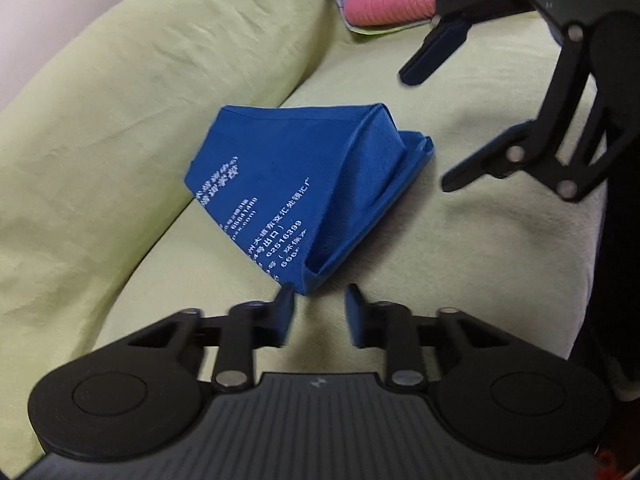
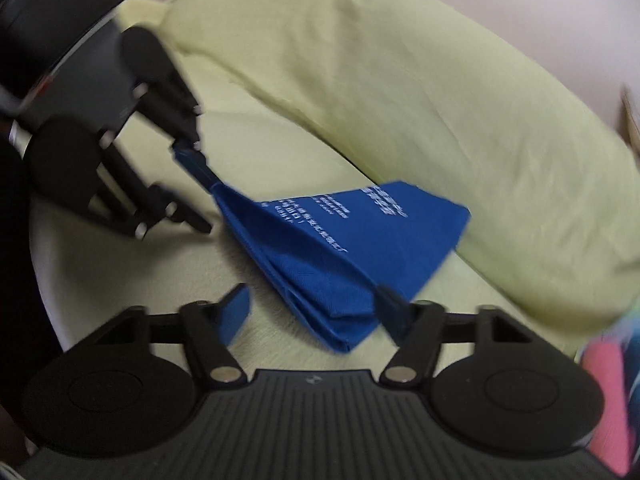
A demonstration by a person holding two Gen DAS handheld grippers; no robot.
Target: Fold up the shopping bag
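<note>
Left wrist: folded bag [image 1: 288, 184] lies just beyond the wide, empty left claw [image 1: 319, 312]

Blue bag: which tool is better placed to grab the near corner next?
Probably left. The left tool is open with the blue bag's corner just ahead of its gap; the right tool is open, apart from it.

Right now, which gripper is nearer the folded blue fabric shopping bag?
Hard to separate: both are open at it. Left gripper sits at the folded blue fabric shopping bag's near corner; right gripper straddles the opposite corner.
</note>
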